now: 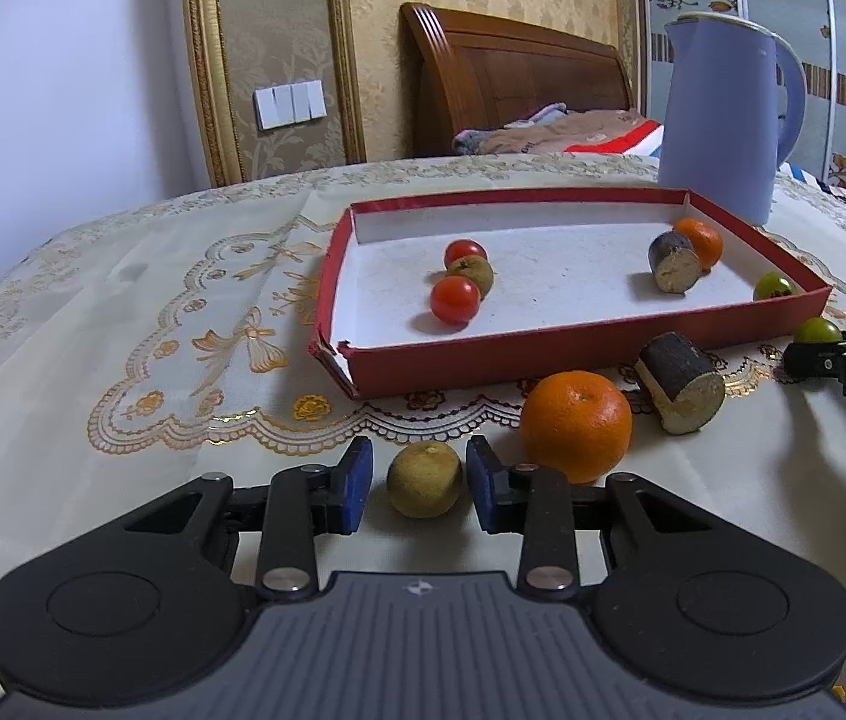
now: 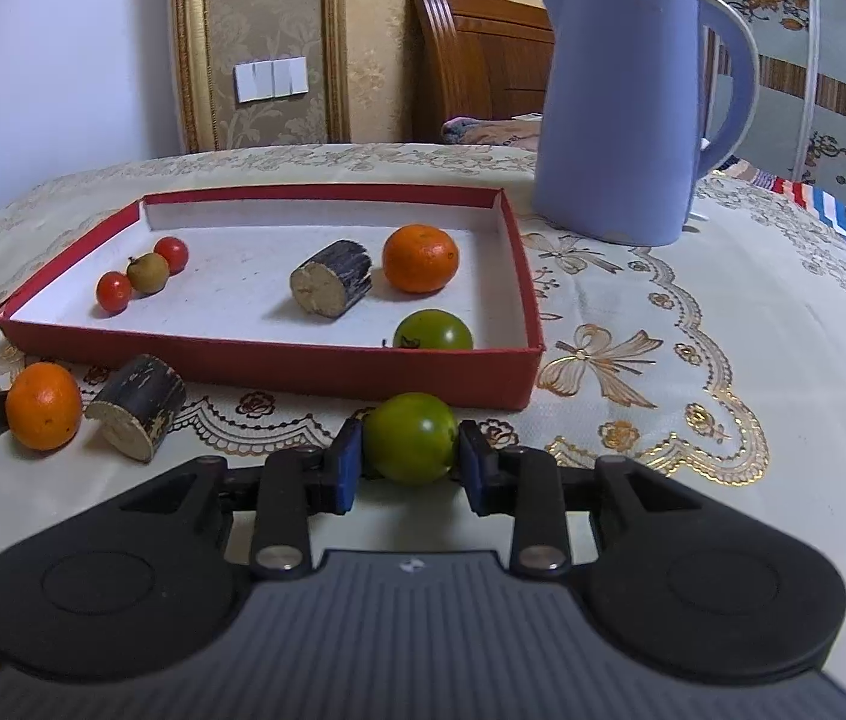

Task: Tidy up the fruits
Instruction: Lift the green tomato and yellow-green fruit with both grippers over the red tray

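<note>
A red-walled tray [image 1: 543,348] [image 2: 279,360] holds two red tomatoes [image 1: 454,299], a brown fruit [image 1: 474,273], a dark sugarcane piece [image 1: 672,261], an orange [image 1: 702,240] and a green tomato [image 2: 432,331]. My left gripper [image 1: 420,480] is open around a yellow-brown fruit [image 1: 425,479] on the cloth, with small gaps either side. My right gripper [image 2: 408,450] is shut on a green tomato [image 2: 411,437] in front of the tray; it also shows in the left wrist view [image 1: 817,331]. An orange [image 1: 576,425] [image 2: 43,405] and a sugarcane piece [image 1: 682,390] [image 2: 136,414] lie on the cloth.
A tall blue kettle [image 1: 726,114] [image 2: 627,102] stands behind the tray's right end. The table carries a cream embroidered cloth [image 1: 153,312] [image 2: 693,330]. A wooden headboard [image 1: 513,78] and a wall stand behind the table.
</note>
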The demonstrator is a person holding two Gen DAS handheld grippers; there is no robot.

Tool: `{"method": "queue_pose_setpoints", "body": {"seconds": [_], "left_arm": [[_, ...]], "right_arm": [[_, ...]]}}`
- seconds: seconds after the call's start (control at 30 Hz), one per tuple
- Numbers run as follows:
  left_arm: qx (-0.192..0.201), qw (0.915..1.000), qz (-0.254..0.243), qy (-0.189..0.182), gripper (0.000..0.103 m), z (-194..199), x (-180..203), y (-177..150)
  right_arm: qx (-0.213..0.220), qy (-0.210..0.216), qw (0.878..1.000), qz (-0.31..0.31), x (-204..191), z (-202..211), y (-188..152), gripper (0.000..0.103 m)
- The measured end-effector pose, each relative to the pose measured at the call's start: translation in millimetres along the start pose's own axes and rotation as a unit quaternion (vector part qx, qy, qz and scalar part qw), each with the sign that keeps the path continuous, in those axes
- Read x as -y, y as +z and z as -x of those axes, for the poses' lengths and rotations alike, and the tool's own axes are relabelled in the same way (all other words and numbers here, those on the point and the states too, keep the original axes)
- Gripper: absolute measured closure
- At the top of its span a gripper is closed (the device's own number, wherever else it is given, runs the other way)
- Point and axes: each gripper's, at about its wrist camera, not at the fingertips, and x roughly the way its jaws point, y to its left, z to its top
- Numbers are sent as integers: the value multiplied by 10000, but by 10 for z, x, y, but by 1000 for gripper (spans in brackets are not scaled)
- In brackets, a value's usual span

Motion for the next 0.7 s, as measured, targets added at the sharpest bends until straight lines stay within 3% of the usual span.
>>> {"method": "queue_pose_setpoints", "body": {"seconds": [0.33,0.53,0.63,0.7], "left_arm": [[612,9967,534,-77,69,280,-216,-57],[733,9921,1009,-144,69,346,-362,31],[728,9919,1036,-100,69,358,-371,111],[596,9927,1016,-274,69,351,-374,127]], "right_arm": [[340,33,9988,-364,123,138,-32,72],[698,-88,9965,-443,136,262,-43,72],[883,-184,9954,-319,99,317,-50,72],[918,-202,9951,-304,93,325,-48,72]]}}
